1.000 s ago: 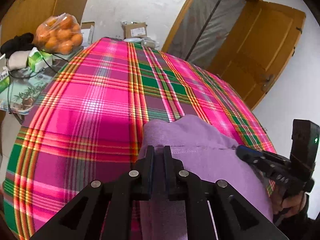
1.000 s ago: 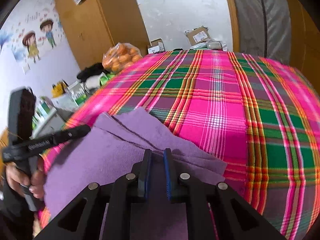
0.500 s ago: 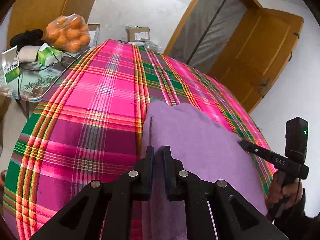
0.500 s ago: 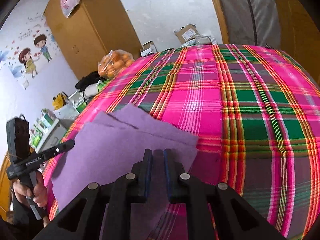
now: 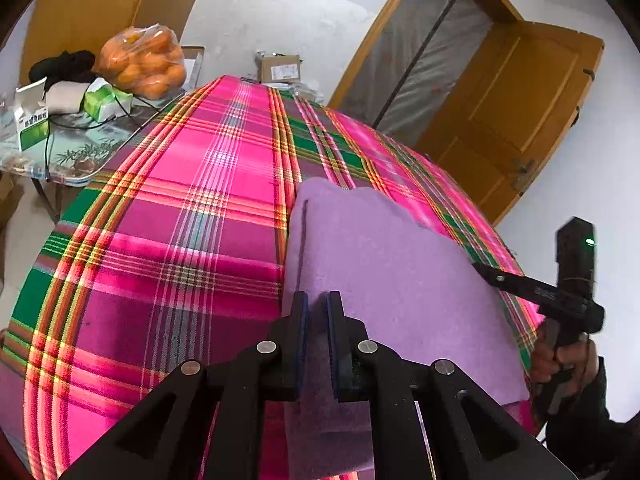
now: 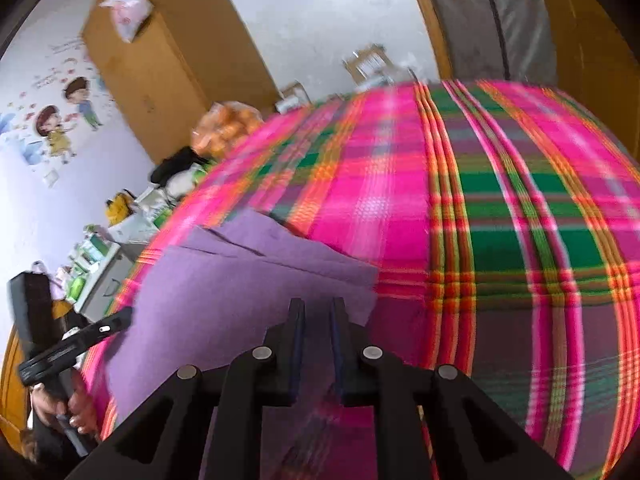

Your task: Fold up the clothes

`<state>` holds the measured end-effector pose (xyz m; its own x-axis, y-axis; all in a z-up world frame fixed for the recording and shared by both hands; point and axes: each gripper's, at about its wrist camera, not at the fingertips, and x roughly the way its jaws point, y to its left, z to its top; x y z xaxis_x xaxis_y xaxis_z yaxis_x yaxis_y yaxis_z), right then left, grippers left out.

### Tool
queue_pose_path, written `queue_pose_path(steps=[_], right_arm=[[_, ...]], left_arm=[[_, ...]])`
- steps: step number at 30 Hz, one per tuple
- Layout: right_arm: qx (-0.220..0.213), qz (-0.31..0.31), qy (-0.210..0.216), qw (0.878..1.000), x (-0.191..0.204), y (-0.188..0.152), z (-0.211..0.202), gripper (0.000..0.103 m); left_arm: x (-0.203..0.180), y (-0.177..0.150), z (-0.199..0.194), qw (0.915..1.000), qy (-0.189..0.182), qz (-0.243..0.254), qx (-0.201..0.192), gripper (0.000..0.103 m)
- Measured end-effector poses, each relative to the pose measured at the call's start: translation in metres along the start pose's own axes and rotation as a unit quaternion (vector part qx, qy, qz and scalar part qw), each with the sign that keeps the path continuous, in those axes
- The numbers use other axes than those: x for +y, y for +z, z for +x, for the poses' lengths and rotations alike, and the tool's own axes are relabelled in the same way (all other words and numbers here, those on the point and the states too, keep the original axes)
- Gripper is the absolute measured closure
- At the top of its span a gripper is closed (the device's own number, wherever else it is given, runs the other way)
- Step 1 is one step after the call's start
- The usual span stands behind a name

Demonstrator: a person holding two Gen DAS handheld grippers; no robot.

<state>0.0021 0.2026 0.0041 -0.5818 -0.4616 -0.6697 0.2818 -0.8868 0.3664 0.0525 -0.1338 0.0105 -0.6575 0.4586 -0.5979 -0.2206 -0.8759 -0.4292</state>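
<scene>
step: mid-fold, carrying cloth [image 5: 384,280] edge across bed [image 5: 180,208] | left gripper [image 5: 316,340] clamped on cloth at 6 o'clock | right gripper [image 6: 316,340] clamped on cloth too | next: lay edge flat, then release

Ahead of both black tools with blue pads: plain lilac-purple garment [image 5: 384,272], no print. Under it, plaid cover [image 5: 192,216] in hot pink, crossed by green blocks and thin orange, yellow and white stripes. Far ahead-left of the left tool [image 5: 316,308]: clear bag of orange fruit [image 5: 144,60], green-and-white carton [image 5: 34,122]. Ahead-right: honey-brown wooden door [image 5: 516,120].
</scene>
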Motion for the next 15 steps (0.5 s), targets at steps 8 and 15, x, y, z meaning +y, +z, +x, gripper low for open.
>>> queue_pose_path(steps=[8, 15], right_arm=[[-0.014, -0.024, 0.031, 0.999, 0.012, -0.012, -0.022, 0.089], [0.005, -0.046, 0.046, 0.998, 0.022, -0.028, -0.02, 0.089]], left_arm=[[0.007, -0.018, -0.026, 1.0, -0.005, -0.002, -0.008, 0.093], [0.006, -0.026, -0.022, 0.9999, -0.01, -0.005, 0.002, 0.093]])
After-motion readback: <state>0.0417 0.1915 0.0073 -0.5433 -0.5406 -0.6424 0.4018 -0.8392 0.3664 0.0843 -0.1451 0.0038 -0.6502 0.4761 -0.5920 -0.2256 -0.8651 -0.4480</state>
